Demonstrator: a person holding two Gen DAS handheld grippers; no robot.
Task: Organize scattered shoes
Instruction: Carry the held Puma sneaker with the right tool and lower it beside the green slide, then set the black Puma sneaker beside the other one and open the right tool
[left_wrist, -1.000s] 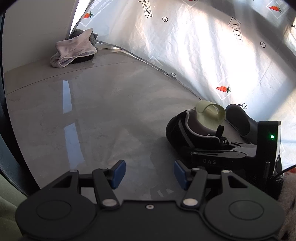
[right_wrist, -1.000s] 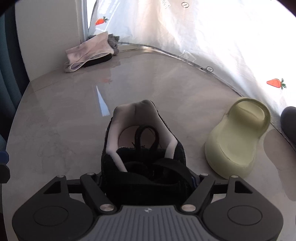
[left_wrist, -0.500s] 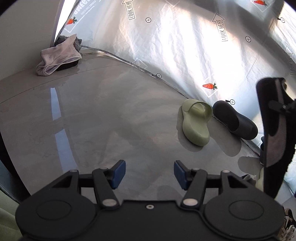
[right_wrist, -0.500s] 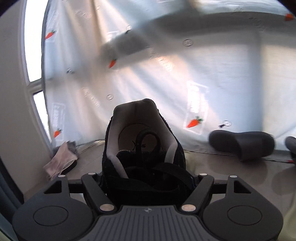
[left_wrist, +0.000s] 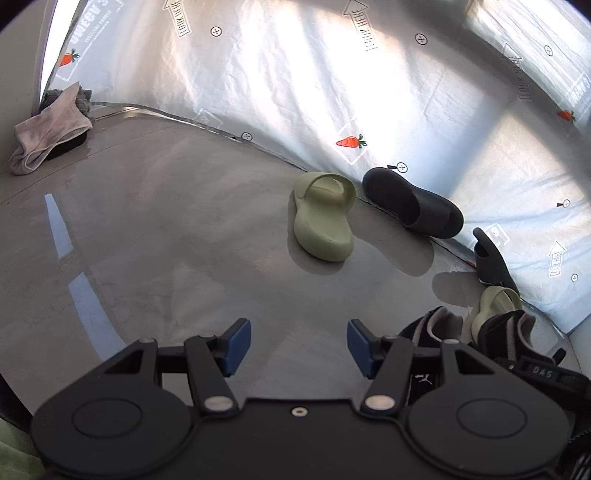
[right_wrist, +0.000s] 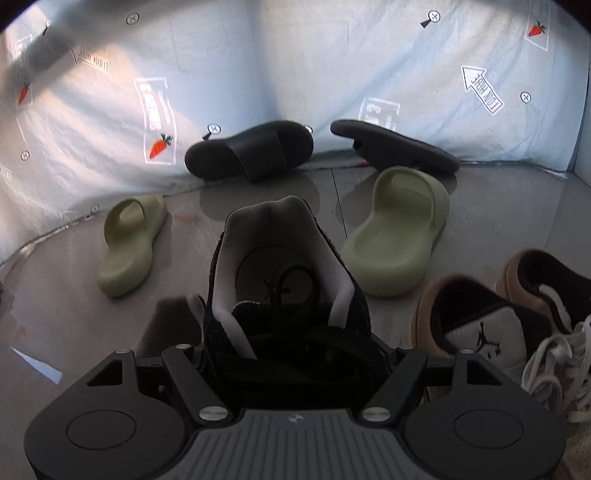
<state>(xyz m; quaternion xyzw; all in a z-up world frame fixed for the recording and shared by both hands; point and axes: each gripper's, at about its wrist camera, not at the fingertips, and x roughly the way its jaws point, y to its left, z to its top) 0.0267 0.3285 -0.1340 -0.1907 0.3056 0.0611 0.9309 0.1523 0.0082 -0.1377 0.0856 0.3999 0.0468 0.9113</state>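
Right gripper (right_wrist: 291, 354) clamped on black sneaker (right_wrist: 284, 280) above floor (right_wrist: 66, 302); left gripper (left_wrist: 298, 345) spread, empty.

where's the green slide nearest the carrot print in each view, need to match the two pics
Left wrist: the green slide lies just right of centre on the floor, left of the black slide.
Right wrist: the same slide lies at left, below and left of that black slide.
Shared landmark: the carrot print on the foil sheet behind them.
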